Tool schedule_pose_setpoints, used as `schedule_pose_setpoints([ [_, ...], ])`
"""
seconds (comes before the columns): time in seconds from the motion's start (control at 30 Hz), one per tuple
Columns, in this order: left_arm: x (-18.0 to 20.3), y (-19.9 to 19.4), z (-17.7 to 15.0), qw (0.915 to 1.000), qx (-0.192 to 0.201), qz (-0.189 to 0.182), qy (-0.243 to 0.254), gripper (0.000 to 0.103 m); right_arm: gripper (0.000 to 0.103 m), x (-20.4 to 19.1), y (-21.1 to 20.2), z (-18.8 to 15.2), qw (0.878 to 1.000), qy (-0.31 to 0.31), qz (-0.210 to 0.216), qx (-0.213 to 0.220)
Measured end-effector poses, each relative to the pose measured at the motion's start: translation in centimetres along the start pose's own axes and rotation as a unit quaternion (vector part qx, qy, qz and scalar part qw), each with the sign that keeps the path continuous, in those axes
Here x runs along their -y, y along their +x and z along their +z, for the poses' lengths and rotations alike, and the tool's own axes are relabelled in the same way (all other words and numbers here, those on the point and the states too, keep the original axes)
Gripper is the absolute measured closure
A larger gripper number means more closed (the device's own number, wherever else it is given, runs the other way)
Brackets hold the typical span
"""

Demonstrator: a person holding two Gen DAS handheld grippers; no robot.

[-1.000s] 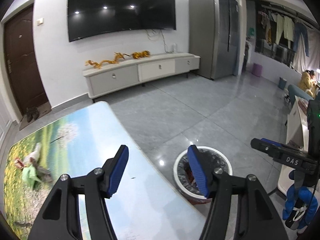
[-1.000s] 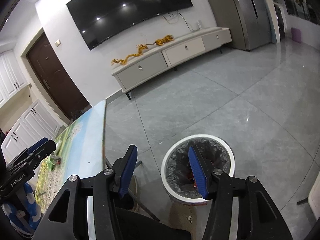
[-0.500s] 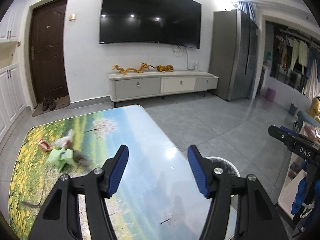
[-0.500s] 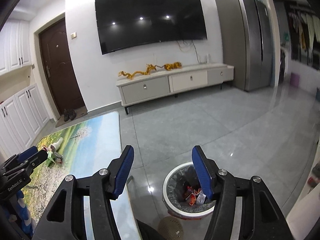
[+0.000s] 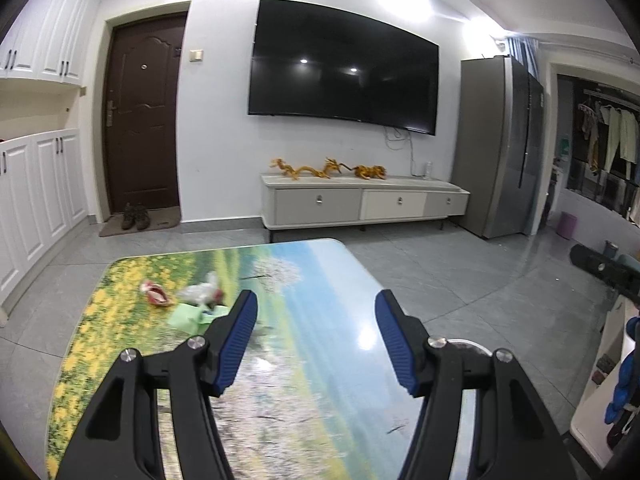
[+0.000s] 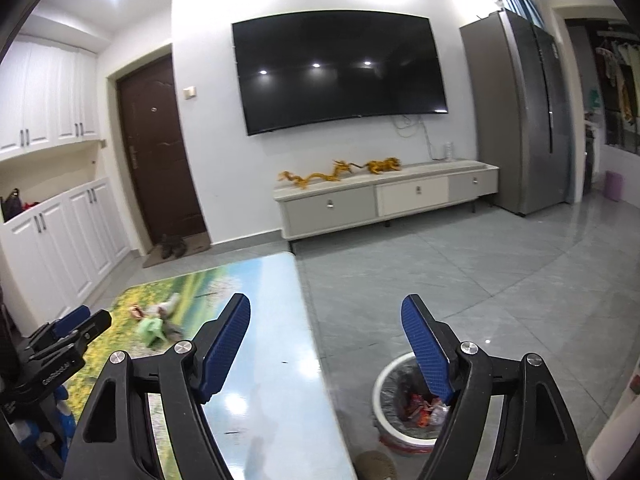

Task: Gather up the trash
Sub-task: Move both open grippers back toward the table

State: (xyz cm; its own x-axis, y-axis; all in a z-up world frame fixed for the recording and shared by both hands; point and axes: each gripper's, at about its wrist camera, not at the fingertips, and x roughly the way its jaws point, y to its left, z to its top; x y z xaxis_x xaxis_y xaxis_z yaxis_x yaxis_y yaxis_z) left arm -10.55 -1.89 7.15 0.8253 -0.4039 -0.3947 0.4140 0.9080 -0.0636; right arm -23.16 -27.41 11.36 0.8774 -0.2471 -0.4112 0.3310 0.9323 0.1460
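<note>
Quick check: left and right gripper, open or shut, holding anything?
Left gripper: open, holding nothing.
Right gripper: open, holding nothing; jaws have just been opening.

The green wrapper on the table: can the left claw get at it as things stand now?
Probably yes. The left claw is open and empty, and the green wrapper lies uncovered on the table just ahead, slightly to its left.

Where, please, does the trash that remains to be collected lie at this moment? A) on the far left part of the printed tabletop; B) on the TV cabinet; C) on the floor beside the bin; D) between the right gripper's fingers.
A: the green wrapper, white crumpled piece and red scrap lie together on the far left of the tabletop, while both grippers are empty.
</note>
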Motion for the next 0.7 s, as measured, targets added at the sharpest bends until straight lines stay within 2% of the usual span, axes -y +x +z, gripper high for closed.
schedule_pose_setpoints([
  [0.1, -2.4, -0.7, 0.4, 0.9998, -0.002, 0.017, -0.009, 0.043, 0.018, -0.7, -0.8, 0.3, 1.0, -0.003, 0.016, 0.011],
  [0.17, -4.7, -1.0, 0.8, 0.9991, 0.003, 0.038, -0.021, 0.043, 0.006, -1.1, -1.3, 0.5, 0.999, -0.003, 0.03, 0.02],
  [0.2, -5.6, -1.2, 0.9, 0.9984, 0.006, 0.049, -0.026, 0.043, 0.005, -1.2, -1.3, 0.6, 0.999, -0.004, 0.038, 0.023],
  [0.33, -10.1, -1.7, 1.4, 0.9946, 0.009, 0.095, -0.042, 0.043, 0.004, -2.2, -0.5, 0.6, 0.997, -0.001, 0.071, 0.018],
  [0.5, -15.2, -0.8, 0.8, 0.9883, -0.019, 0.138, -0.062, 0.043, 0.0, -3.2, 1.9, 0.2, 0.992, 0.005, 0.127, 0.004],
  [0.6, -17.6, 0.3, 0.2, 0.9857, -0.036, 0.147, -0.074, 0.043, 0.0, -4.3, 4.1, 0.0, 0.987, 0.008, 0.156, -0.021],
  [0.7, -18.7, 1.7, -0.7, 0.9861, -0.053, 0.134, -0.083, 0.043, 0.0, -5.8, 6.6, -0.4, 0.983, -0.004, 0.175, -0.047],
])
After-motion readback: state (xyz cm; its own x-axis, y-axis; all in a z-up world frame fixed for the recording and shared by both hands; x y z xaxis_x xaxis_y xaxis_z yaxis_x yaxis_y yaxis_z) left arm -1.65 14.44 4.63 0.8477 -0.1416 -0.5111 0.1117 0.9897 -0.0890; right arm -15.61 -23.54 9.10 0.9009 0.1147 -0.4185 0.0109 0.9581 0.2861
